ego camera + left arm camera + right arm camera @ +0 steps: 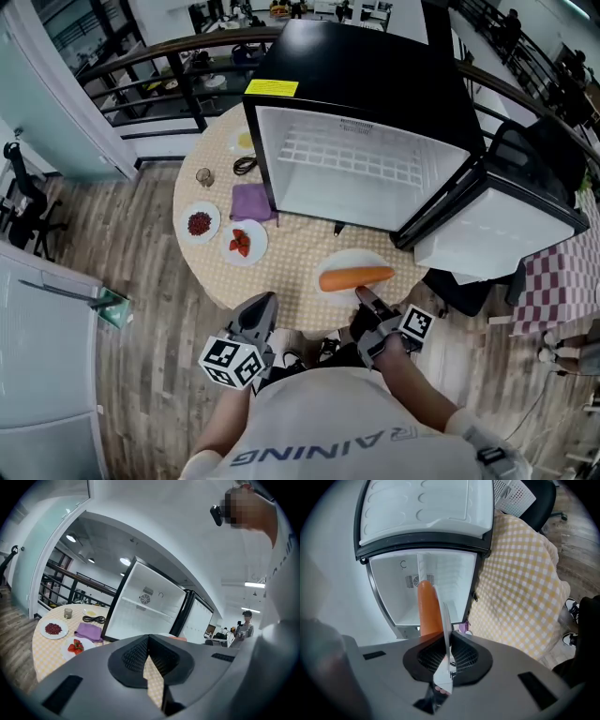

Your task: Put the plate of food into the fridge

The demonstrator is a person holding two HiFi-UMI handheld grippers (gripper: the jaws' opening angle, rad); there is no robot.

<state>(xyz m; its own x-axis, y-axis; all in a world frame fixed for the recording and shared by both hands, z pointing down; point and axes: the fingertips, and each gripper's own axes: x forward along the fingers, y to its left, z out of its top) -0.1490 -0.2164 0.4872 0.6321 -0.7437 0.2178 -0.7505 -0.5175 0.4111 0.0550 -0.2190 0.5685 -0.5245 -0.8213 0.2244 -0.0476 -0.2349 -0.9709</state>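
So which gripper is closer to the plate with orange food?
Right. The right gripper grips the plate by its rim; the left gripper hangs apart, left of it.

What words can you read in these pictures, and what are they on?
"AINING": on the person's white shirt, upside down in the head view; the first letters are hidden.
Yellow label on top of the fridge: print too small to read.

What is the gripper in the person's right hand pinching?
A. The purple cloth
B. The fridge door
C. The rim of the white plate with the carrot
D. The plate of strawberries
C: in the right gripper view the right gripper has its jaws closed on the thin edge of the white plate, which carries the carrot.
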